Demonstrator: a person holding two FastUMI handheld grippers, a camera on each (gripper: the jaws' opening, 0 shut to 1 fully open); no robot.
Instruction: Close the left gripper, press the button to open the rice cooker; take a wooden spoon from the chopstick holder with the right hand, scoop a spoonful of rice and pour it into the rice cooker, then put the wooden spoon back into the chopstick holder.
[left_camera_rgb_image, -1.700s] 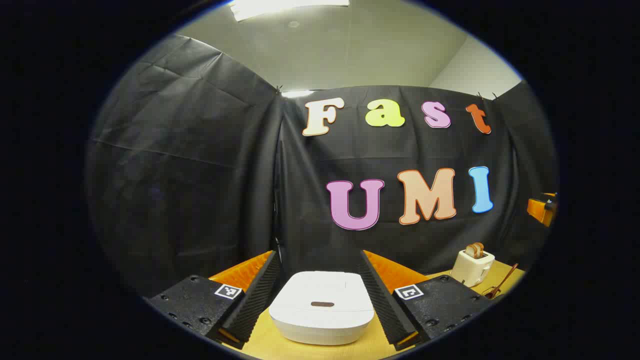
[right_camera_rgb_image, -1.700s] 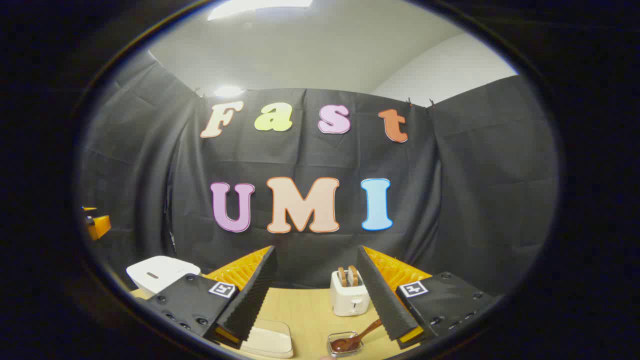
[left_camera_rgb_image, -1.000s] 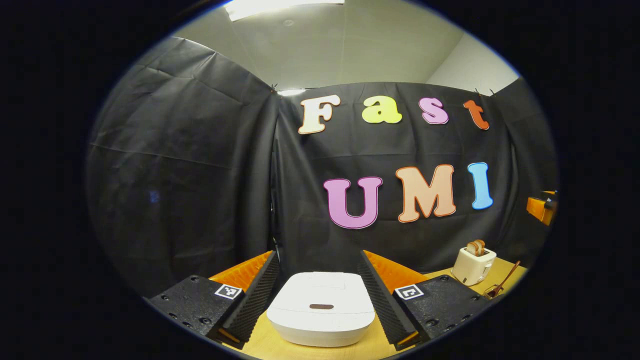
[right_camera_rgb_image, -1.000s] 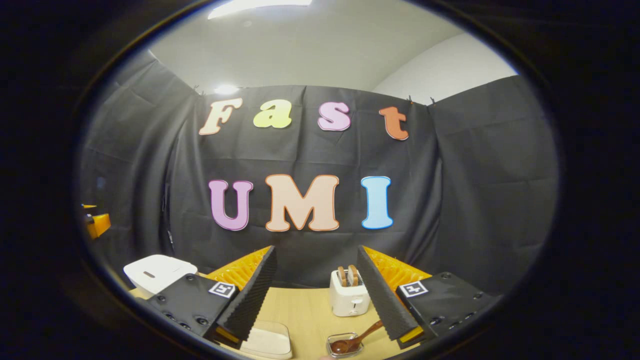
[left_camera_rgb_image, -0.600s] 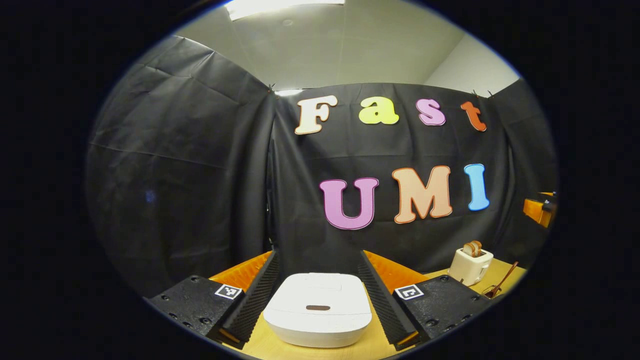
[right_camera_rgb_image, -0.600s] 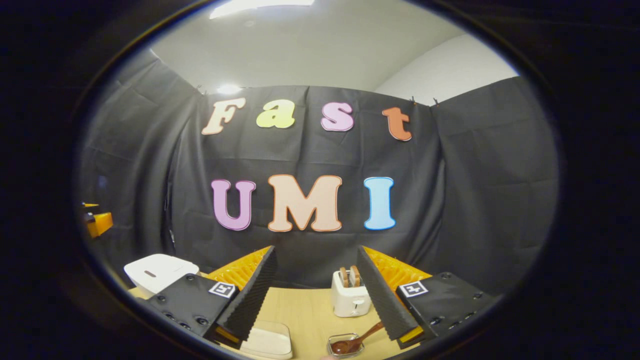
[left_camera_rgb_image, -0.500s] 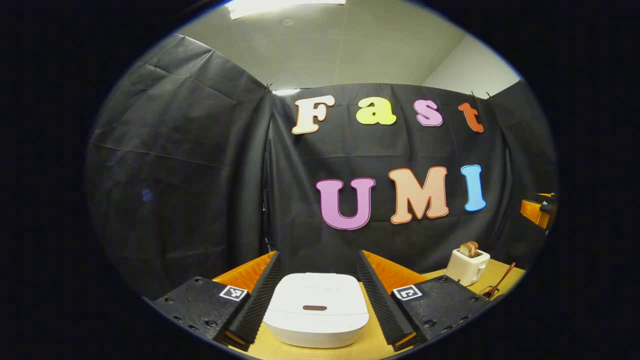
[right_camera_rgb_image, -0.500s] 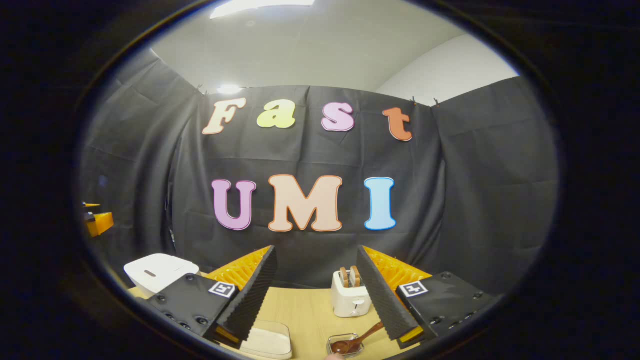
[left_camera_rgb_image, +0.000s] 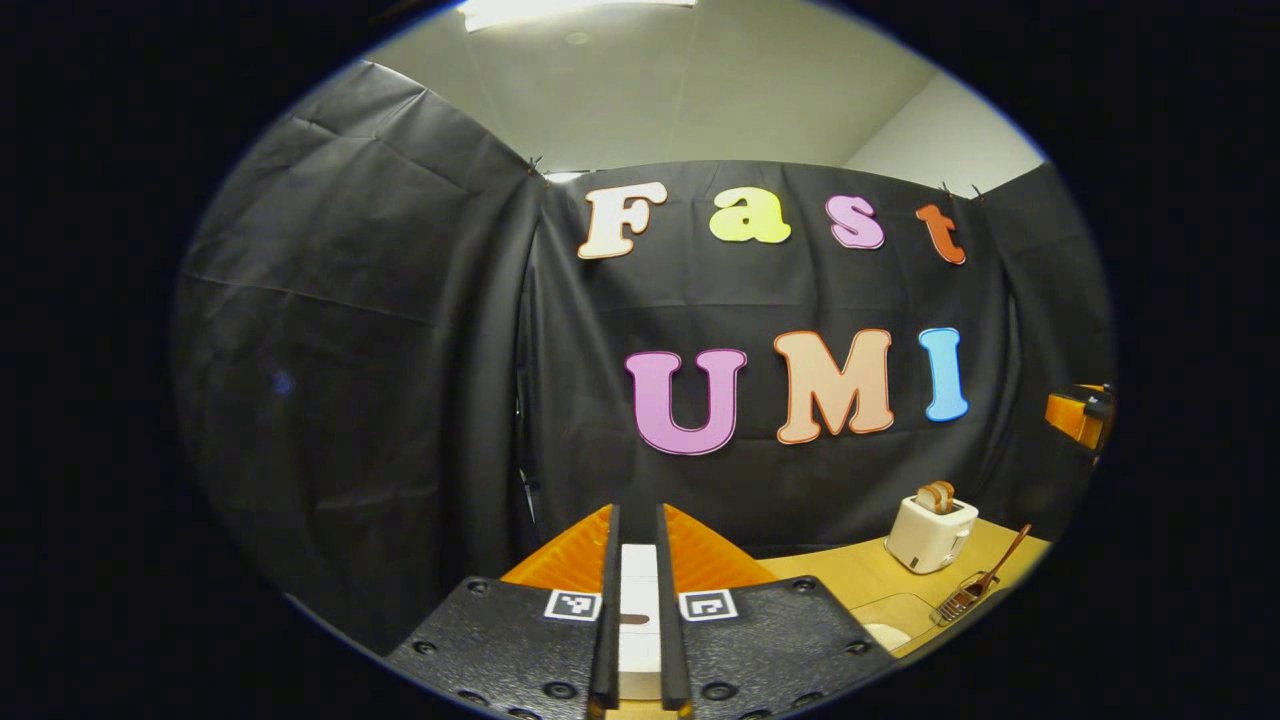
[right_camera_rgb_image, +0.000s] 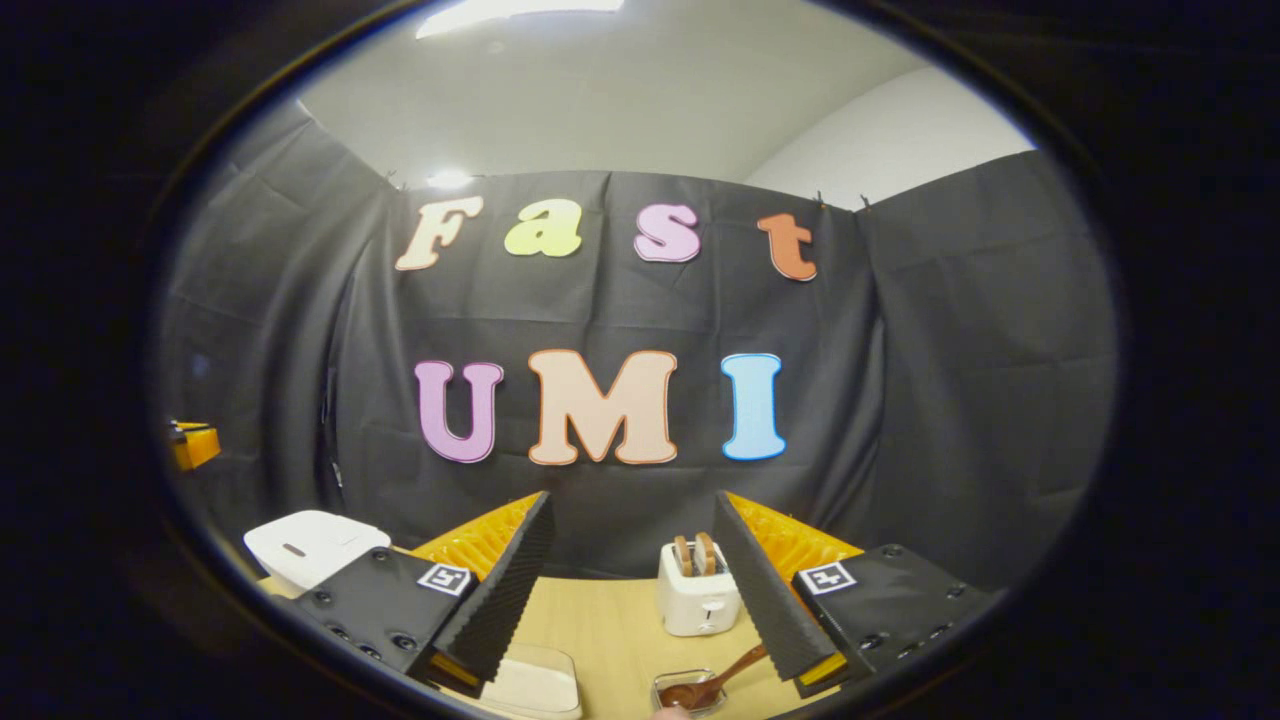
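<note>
My left gripper hangs in front of the white rice cooker, fingers drawn together to a narrow slit with nothing held; the cooker and its dark button show through the slit. In the right gripper view the rice cooker sits closed at the far left. My right gripper is open and empty above the table. The wooden spoon leans in the small chopstick holder just below the right finger. A clear box of white rice lies under the left finger.
A white toaster with two slices stands at the back of the wooden table, between my right gripper's fingers. In the left gripper view the toaster, the spoon and the rice box sit to the right.
The left gripper's fingers have gone from wide open to nearly touching, and that view has turned slightly left. The right gripper has hardly moved.
</note>
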